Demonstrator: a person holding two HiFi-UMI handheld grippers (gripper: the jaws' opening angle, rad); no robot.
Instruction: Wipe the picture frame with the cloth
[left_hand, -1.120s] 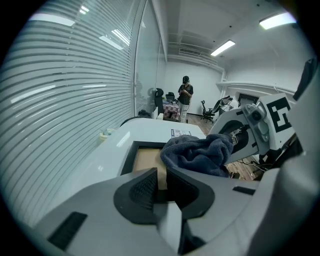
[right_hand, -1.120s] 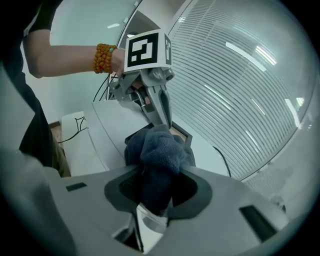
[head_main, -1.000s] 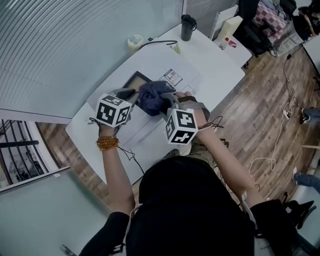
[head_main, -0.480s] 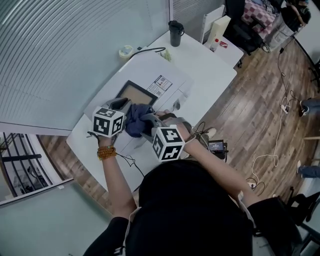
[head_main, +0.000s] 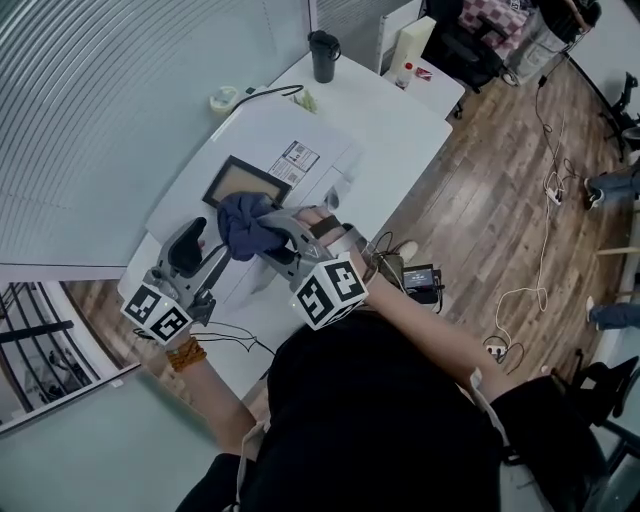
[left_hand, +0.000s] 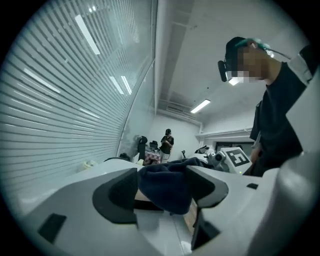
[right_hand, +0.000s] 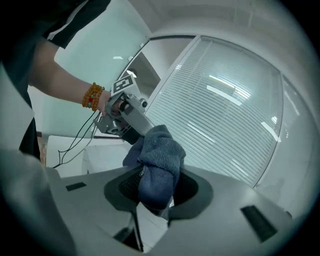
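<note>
Judged soft and limp, the cloth (head_main: 245, 225) is gripped by a bunched fold in the right gripper (right_hand: 156, 195). The left gripper (head_main: 200, 250) has just been opened wide, with nothing clamped between its jaws.

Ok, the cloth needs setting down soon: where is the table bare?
Bare: the white table stretch between the tumbler and the printed sheet, out to the right edge. Crowded: the near end, round the picture frame and the cloth.

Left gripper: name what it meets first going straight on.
Probably the cloth, held by the right gripper, just ahead. The left gripper's jaws have just been opening and grip nothing; depth unclear.
</note>
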